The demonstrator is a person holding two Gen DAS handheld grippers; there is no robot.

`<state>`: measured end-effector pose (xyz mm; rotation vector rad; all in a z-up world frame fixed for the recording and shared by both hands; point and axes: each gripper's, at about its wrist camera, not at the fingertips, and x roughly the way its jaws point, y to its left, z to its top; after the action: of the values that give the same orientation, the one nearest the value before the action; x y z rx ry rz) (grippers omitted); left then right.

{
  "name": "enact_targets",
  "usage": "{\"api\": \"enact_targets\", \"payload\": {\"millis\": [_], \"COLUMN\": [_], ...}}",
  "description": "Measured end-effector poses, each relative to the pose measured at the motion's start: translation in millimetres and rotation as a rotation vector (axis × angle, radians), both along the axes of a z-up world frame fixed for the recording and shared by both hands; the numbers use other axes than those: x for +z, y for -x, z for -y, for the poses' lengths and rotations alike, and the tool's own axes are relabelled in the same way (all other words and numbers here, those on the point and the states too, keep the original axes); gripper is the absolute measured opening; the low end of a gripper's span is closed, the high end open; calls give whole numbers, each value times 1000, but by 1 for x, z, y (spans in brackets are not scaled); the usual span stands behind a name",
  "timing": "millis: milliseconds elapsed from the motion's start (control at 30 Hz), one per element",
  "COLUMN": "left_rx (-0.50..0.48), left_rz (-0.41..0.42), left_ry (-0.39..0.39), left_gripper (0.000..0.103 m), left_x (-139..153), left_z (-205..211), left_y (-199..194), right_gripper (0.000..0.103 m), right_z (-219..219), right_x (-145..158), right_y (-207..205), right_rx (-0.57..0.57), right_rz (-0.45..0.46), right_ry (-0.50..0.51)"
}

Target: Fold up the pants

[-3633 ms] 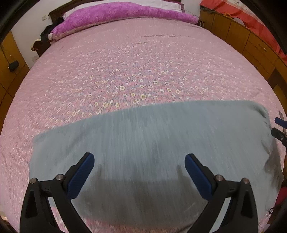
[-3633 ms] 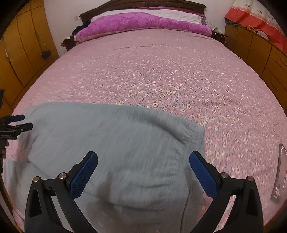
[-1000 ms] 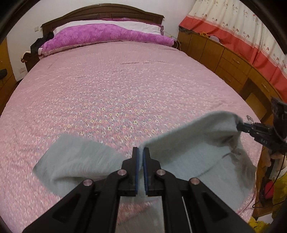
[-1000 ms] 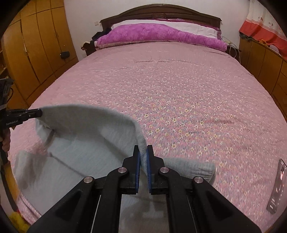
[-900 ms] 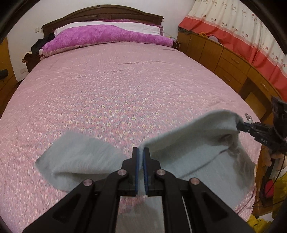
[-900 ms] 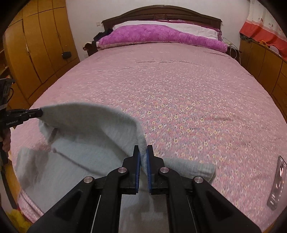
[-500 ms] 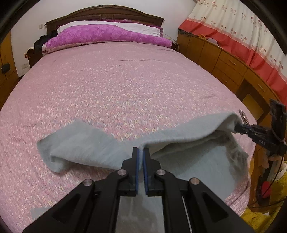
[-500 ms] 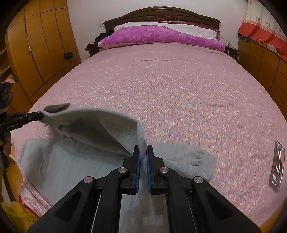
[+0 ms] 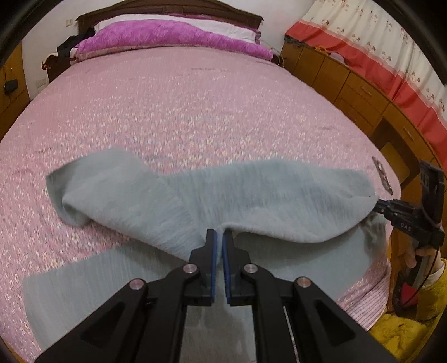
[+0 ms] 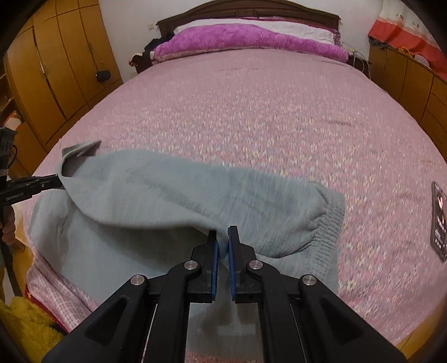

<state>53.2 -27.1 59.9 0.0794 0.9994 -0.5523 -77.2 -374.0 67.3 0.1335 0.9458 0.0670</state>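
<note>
Home bedroom. A wide bed [image 10: 279, 117] under a pink floral bedspread is filling the room; a purple pillow [image 10: 245, 39] is lying against a dark wooden headboard [image 10: 248, 12]. Wooden wardrobes [image 10: 50, 69] are standing along one side, low drawers [image 9: 349, 83] beneath red-and-white curtains [image 9: 377, 50] along the other.

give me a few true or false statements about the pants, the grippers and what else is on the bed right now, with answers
1. The left hand-held gripper is shut on the grey pants. True.
2. The right hand-held gripper is open and clear of the fabric. False: it is shut on a pinch of the pants near the ribbed waistband.
3. The pants lie fully flat on the bed. False: one layer is lifted between the two grippers above a lower layer.
4. A phone lies on the bed to the right of the pants. True.
5. The pillow at the headboard is green. False: it is magenta.
</note>
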Motion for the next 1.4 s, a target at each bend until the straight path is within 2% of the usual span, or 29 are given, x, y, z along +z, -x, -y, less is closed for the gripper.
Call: {"api": "enact_targets", "payload": {"millis": [233,433,567,633,767,867,900,1000,1167,1300,1400], "left_rx": [20,67,78,83,115,198,229,288,331,352,364], "left_rz": [-59,-127,-134,-149,-155,-131,-123,-114,-141,-158,-165], "left_ry": [-21,-16,-2,3,34,57,71,105,65,41,55], "left_gripper": [5,12,15,16,25,29,33,38,38,38,38], "left_x": [-26,-46,-45,-43,-35,-23,-18,-13,-24,-40,-47], "left_z": [-1,-8,-11,-14,-24,-35,-37,-38,-24,-19,-23], "left_y": [7,8,13,16,25,28,27,18,1,-4,-7], "right_gripper": [0,5,12,20,23,23,23,23,24,31,33], "right_z": [-3,-1,1,-1,-4,-2,-1,6,19,32,43], "right_x": [-23,-34,-38,-37,-33,-28,-26,-21,-13,-11,-14], "right_y": [4,1,1,1,5,15,19,30,48,53,51], "right_rx": [-15,-49,-45,-29,-6,-21,-28,-71,-160,-241,-305], "right_rz": [-70,-111,-119,-121,-139,-154,-160,-186,-190,-177,-154], "right_ry": [-11,-36,-56,-63,-44,-49,-59,-125,-230,-292,-363]}}
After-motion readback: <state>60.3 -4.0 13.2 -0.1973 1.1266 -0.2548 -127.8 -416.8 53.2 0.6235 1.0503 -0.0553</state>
